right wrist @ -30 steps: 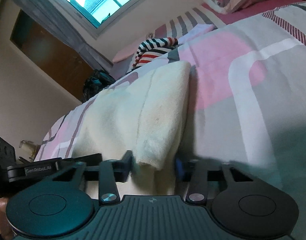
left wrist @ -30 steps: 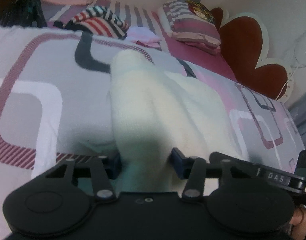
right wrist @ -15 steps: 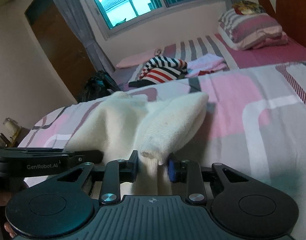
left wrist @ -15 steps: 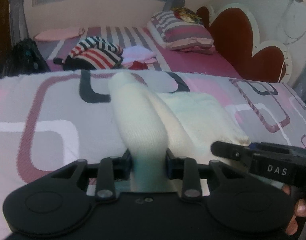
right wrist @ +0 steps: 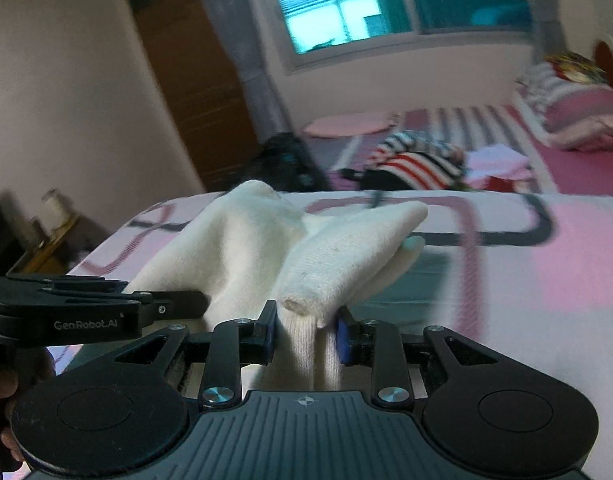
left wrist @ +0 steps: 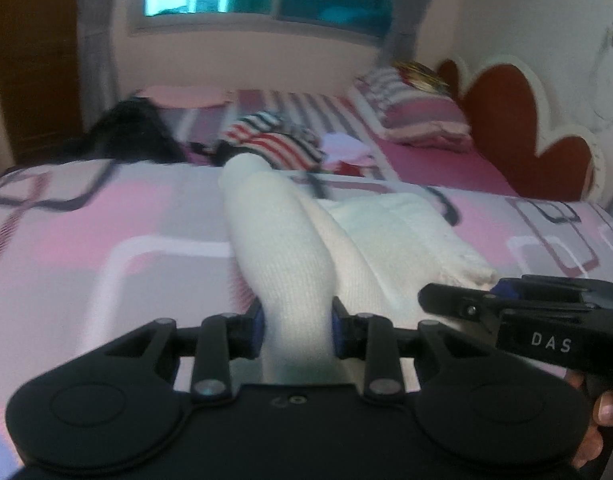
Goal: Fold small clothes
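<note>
A cream knitted garment lies stretched between both grippers above the patterned bed cover. My left gripper is shut on one end of it, the cloth bunched between the blue pads. In the right wrist view the same cream garment rises off the bed, and my right gripper is shut on its other end. Each view shows the other gripper at its side: the right one, the left one. The far part of the garment still rests on the cover.
A striped red, white and black garment and pale pink clothes lie further back. A striped pillow leans by the red heart-shaped headboard. A dark bag sits by the bed's far left edge, near a wooden door.
Both grippers closed on the cream garment and have lifted its near ends off the bed, drawing back. The right wrist rolled level. More of the room and window shows.
</note>
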